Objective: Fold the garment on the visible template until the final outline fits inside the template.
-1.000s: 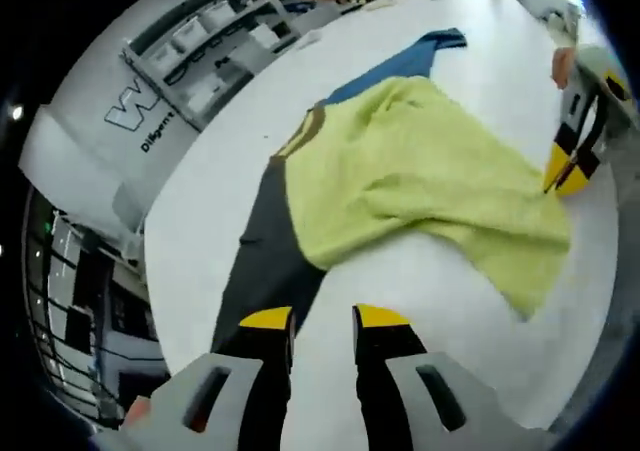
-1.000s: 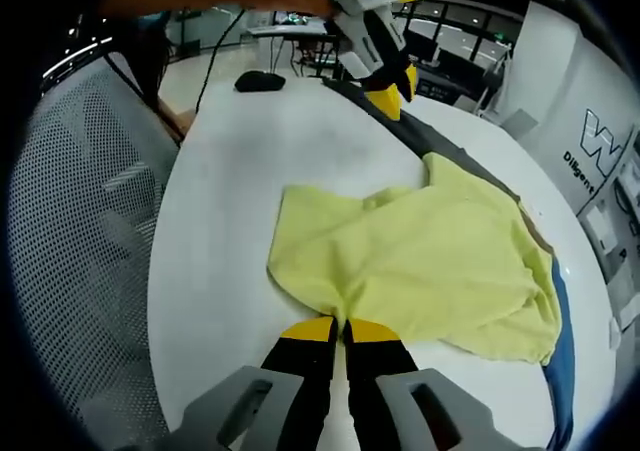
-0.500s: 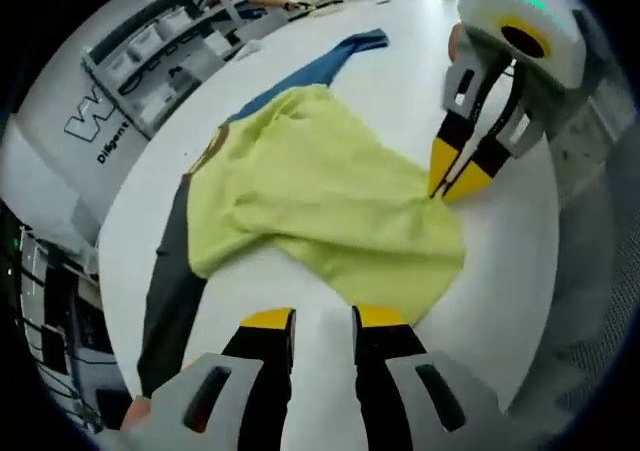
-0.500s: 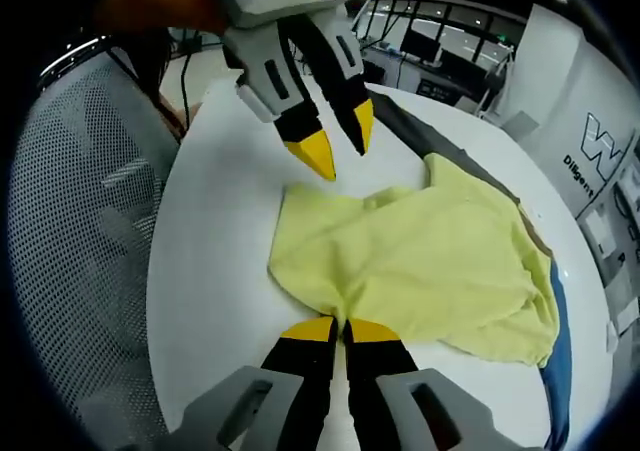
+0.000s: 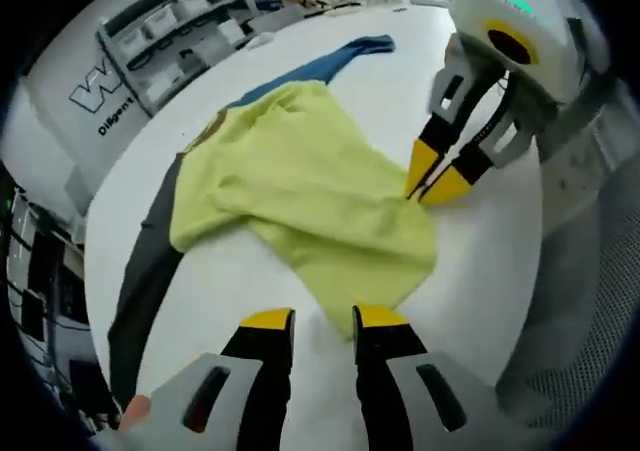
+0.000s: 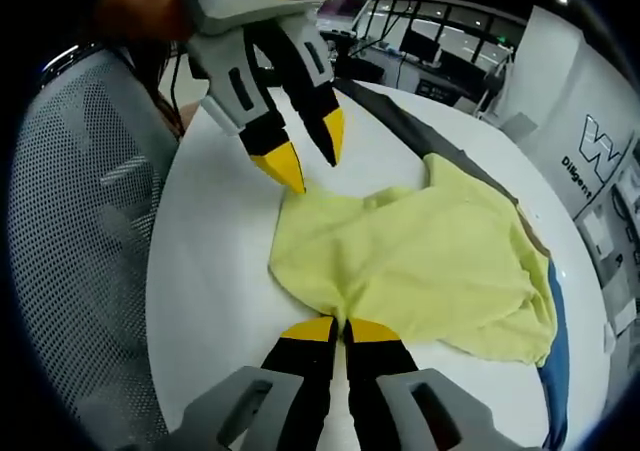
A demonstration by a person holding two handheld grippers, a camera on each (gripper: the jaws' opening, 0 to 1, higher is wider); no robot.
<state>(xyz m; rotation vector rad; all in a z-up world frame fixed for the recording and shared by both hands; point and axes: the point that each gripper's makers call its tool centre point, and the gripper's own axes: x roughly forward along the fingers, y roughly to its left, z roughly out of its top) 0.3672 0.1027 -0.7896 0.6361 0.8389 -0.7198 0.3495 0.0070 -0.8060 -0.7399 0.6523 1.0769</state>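
My right gripper [image 6: 338, 329] is clamped on the near hem of the pale yellow knit garment [image 6: 420, 266], its yellow-tipped jaws pressed together with cloth between them; from the left gripper view the same gripper [image 5: 432, 174] pinches the cloth's corner by the tabletop's far right edge. My left gripper [image 5: 318, 319] has its jaws apart and holds nothing, hovering just above the garment's opposite corner [image 5: 350, 316]; in the right gripper view it [image 6: 305, 151] hangs just over that corner of the cloth.

The garment lies bunched in the middle of the round white tabletop [image 6: 215, 271], partly over a long dark grey and blue template strip [image 5: 150, 271] that runs out from under it toward both ends of the tabletop.

As I judge it, the main risk is a lopsided lift: with only one corner held, pulling now would drag the cloth into a rope instead of a flat fold, and its outline would spill past the template. If my left gripper closes too deep it may catch two layers and lock in the wrinkles. A pull toward me could also slide cloth off the near edge.

A grey mesh chair back [image 6: 80, 231] stands close against the tabletop's edge on my left gripper's side, crowding that approach. Shelving with white bins [image 5: 170, 31] stands well beyond the far edge.
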